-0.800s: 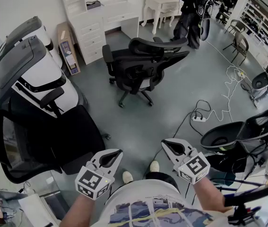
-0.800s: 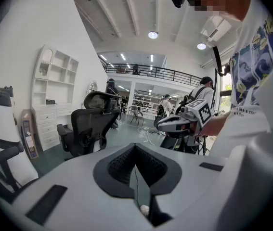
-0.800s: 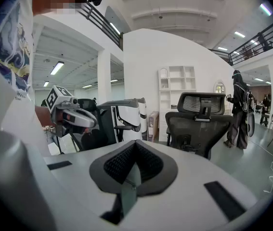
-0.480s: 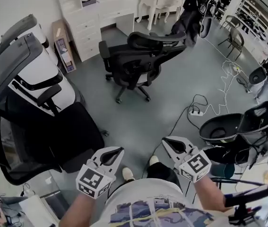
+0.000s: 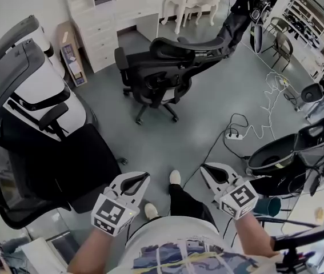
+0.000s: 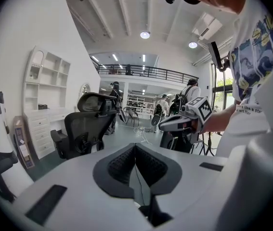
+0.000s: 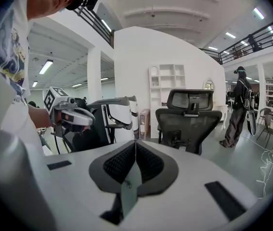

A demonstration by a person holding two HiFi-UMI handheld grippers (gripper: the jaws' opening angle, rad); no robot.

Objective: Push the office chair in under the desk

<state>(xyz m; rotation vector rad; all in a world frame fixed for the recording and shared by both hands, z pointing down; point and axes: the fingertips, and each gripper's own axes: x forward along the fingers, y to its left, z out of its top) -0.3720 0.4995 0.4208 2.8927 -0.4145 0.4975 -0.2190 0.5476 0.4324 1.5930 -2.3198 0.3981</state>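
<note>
Black mesh office chair (image 5: pixel 162 67) is standing on the grey floor (image 5: pixel 167 136), well ahead of the person. Its backrest is facing them and its seat is pointing toward the white desk (image 5: pixel 122 17). It is sitting just outside the desk's opening, not under it.

Left gripper (image 5: pixel 143 177) and right gripper (image 5: pixel 206 168) are hovering low in front of the person's torso, well apart from the chair and touching nothing. Both pairs of jaws are pressing together, with nothing between the pads.

Another black chair (image 5: pixel 53 164) and a white-and-black one (image 5: pixel 33 84) are crowding the left side. White power strip (image 5: pixel 233 135) is lying on the floor to the right with its cable. One white shoe (image 5: pixel 175 177) is showing on the floor between the grippers. Someone in dark clothes (image 5: pixel 239 13) is standing beyond the chair.
</note>
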